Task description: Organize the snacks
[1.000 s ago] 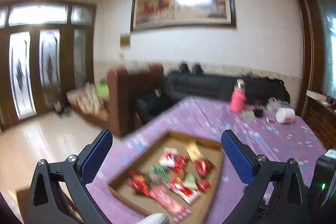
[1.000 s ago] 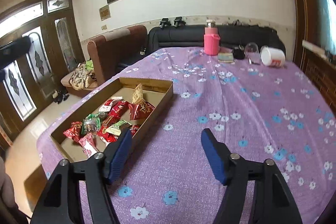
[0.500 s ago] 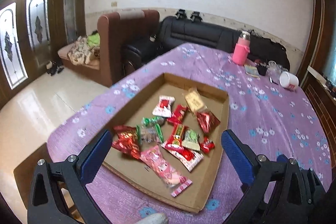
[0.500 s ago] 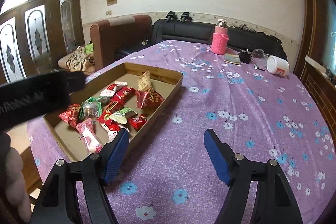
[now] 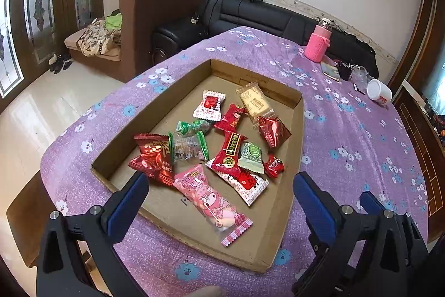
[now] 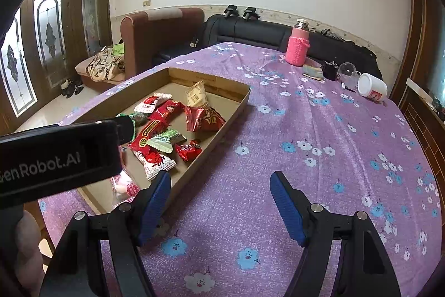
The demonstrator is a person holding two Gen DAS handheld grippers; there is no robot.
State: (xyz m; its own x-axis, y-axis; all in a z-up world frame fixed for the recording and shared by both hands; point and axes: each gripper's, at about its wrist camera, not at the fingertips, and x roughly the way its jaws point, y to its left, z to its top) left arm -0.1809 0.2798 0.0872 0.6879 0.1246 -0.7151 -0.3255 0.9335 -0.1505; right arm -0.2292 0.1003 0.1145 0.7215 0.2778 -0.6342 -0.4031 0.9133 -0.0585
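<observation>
Over the last second the left tongs (image 5: 219, 185) have tipped from looking across the room to looking down over the shallow brown cardboard tray (image 5: 299, 135), so the tray fills that view where it was a small patch at the bottom; the right tongs (image 6: 219, 202) have drifted only a little and hang over the bare purple flowered cloth of the surface (image 6: 306, 130), just beside the tray's near right wall; both pairs are spread wide and grasp nothing; this reads as the left tongs lining up on the tray's contents, though whether the snacks are waiting to be sorted or have just been gathered here the scene does not settle; all the wrapped snacks in sight lie inside the tray, loosely heaped toward its middle and near end, some overlapping; the long pink cartoon-printed packet (image 5: 211, 199) lies nearest the left tongs, slanting toward the near wall; a crinkled red foil pouch (image 5: 151, 157) sits at its left, a clear green-edged packet (image 5: 187, 148) touching it; a long red gold-labelled bar (image 5: 230, 152) overlaps a red-and-white packet; a pale yellow biscuit packet (image 5: 254, 102) lies toward the far end.
</observation>
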